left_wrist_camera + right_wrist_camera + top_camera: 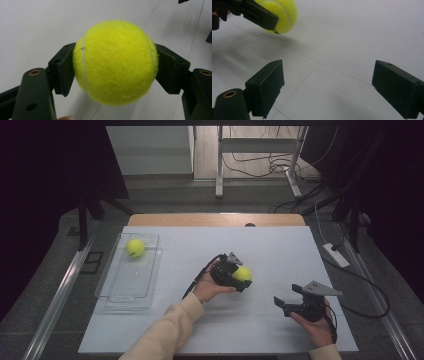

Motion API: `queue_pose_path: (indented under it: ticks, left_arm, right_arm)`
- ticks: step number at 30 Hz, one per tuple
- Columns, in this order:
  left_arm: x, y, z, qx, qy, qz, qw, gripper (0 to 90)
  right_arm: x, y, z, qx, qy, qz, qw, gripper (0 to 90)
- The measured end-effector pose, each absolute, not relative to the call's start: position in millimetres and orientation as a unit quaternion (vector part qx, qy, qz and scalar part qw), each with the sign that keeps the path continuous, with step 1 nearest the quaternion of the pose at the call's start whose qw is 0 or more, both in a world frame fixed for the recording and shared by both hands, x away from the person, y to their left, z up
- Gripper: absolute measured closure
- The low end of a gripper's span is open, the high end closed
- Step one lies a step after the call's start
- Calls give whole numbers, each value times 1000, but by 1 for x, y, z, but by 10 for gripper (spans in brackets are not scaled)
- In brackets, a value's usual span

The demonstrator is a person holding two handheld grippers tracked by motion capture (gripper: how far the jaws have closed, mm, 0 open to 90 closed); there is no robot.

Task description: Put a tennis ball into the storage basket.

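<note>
**One ball gripped, one already in the tray**

Two tennis balls are in play. My left gripper (239, 276) is clamped on the tennis ball (115, 62), both pads (65, 68) pressing its sides near the equator, and the ball looks clear of the white table (280, 247). My right gripper (286, 304) idles at about four o'clock from it, jaws wide and empty. The clear tray (151, 270) lies out at nine o'clock, with the second ball (135, 247) at its far end. I judge the carry comes next: keep the squeeze steady, lift enough to clear the tray's rim, and release low over the bare near half so nothing bounces.
</note>
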State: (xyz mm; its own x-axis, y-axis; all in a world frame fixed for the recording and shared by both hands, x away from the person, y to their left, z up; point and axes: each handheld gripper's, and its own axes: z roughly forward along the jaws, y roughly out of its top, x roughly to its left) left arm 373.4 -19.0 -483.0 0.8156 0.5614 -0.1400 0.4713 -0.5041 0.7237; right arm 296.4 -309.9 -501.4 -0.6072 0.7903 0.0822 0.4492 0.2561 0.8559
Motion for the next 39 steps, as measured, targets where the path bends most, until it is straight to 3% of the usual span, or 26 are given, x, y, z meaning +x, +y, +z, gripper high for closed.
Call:
queue_pose_path:
  ticks: [39]
  left_arm:
    - [368,27,-454,830,326,91,444,269]
  right_arm:
    - [294,-306,-499,394,771,466,184,110]
